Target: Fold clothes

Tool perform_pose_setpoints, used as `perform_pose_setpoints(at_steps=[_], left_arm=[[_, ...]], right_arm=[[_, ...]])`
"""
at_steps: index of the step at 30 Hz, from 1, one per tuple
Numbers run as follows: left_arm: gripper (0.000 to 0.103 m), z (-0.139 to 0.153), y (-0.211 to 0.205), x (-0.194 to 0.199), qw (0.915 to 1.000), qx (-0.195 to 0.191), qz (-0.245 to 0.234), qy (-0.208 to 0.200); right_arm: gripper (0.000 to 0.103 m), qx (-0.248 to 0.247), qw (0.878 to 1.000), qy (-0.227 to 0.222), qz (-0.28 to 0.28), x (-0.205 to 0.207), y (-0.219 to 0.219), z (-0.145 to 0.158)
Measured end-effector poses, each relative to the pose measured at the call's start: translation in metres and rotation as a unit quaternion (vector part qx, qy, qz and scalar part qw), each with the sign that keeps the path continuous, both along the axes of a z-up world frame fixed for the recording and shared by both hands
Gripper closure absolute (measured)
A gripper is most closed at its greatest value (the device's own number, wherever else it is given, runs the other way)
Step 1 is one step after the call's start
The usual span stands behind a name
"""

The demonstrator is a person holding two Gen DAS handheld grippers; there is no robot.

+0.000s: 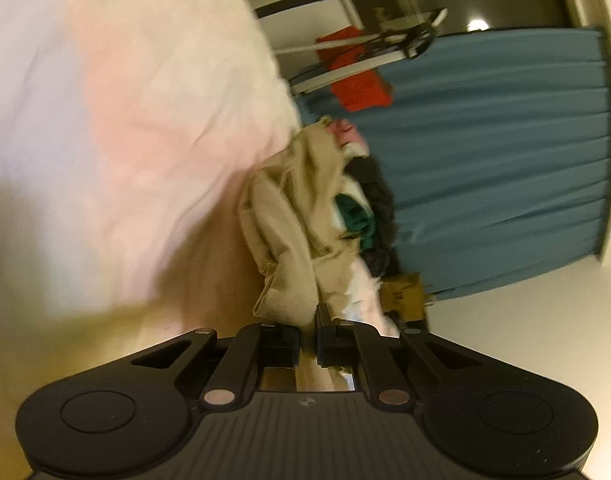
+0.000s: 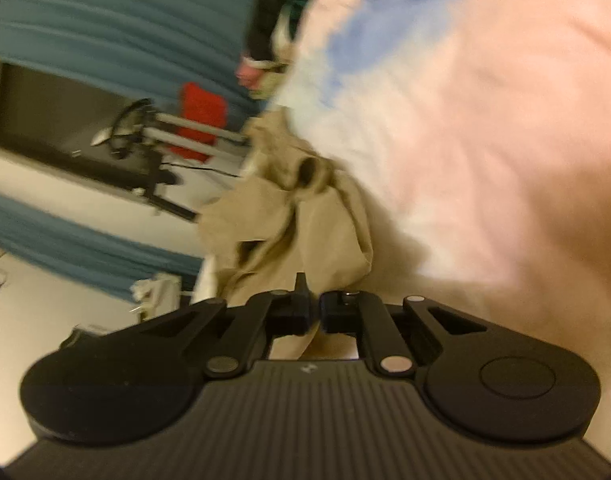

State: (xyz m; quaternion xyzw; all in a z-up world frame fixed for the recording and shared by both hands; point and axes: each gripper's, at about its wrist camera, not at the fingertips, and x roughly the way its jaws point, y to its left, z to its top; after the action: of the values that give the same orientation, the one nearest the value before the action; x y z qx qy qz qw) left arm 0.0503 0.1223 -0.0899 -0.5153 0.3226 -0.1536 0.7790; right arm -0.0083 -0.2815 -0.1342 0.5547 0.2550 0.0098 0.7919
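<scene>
Your views are warm, dim and motion-blurred; a ceiling light (image 1: 478,24) glares upper right, and fisheye bends the edges.

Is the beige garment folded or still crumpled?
Crumpled: the beige garment lies bunched in irregular wrinkles on the clothes pile, with no flat folded edges.

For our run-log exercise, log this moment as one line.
left gripper: shut on beige garment | right gripper: shut on beige garment | pink-white cloth: alongside
</scene>
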Motion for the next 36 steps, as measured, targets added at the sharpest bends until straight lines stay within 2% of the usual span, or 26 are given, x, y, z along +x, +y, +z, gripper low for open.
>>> perform_pose_setpoints(at_steps=[3, 6, 10, 14, 18, 22, 25, 27, 29, 32, 34, 36], left_arm=[[0.097, 0.022, 0.005, -0.012, 0.9998, 0.000, 0.004, -0.020], [0.097, 0.044, 0.006, -0.035, 0.9988, 0.006, 0.007, -0.048], [0.097, 0.066, 0.011, -0.075, 0.9987, 0.019, -0.007, -0.048], [0.097, 0.075, 0.021, -0.135, 0.9988, 0.034, -0.009, -0.032], [0.097, 0.076, 0.023, -0.195, 0.9991, 0.039, -0.008, -0.015], [0.097, 0.081, 0.021, -0.214, 0.9988, 0.044, -0.012, -0.016], [0.097, 0.097, 0.019, -0.192, 0.9974, 0.062, -0.011, -0.034], [0.097, 0.110, 0.012, -0.160, 0.9955, 0.086, -0.014, -0.037], [0.096, 0.118, 0.004, -0.120, 0.9933, 0.110, -0.021, -0.031], [0.094, 0.123, -0.014, -0.052, 0.9836, 0.177, -0.025, -0.025], [0.094, 0.117, -0.028, -0.010, 0.9708, 0.237, -0.031, -0.025], [0.094, 0.100, -0.036, 0.028, 0.9661, 0.256, -0.031, -0.012]], right_arm=[[0.096, -0.015, 0.999, -0.049, 0.011, -0.007, -0.003, 0.032], [0.096, -0.017, 0.997, -0.075, 0.021, -0.021, -0.004, 0.056], [0.096, -0.041, 0.995, -0.082, 0.042, -0.057, -0.002, 0.075], [0.096, -0.025, 0.995, -0.072, 0.060, -0.111, 0.003, 0.075], [0.095, -0.007, 0.996, -0.065, 0.055, -0.169, 0.003, 0.066], [0.095, 0.005, 0.997, -0.063, 0.041, -0.186, -0.002, 0.067], [0.095, 0.002, 0.997, -0.071, 0.044, -0.156, -0.003, 0.080], [0.095, -0.005, 0.997, -0.071, 0.044, -0.126, -0.004, 0.088], [0.095, -0.018, 0.998, -0.052, 0.036, -0.089, -0.006, 0.095], [0.095, -0.033, 0.999, -0.018, 0.028, -0.023, -0.005, 0.090], [0.095, -0.046, 0.999, 0.005, 0.023, 0.019, -0.004, 0.083], [0.094, -0.056, 0.998, 0.032, 0.020, 0.054, -0.002, 0.068]])
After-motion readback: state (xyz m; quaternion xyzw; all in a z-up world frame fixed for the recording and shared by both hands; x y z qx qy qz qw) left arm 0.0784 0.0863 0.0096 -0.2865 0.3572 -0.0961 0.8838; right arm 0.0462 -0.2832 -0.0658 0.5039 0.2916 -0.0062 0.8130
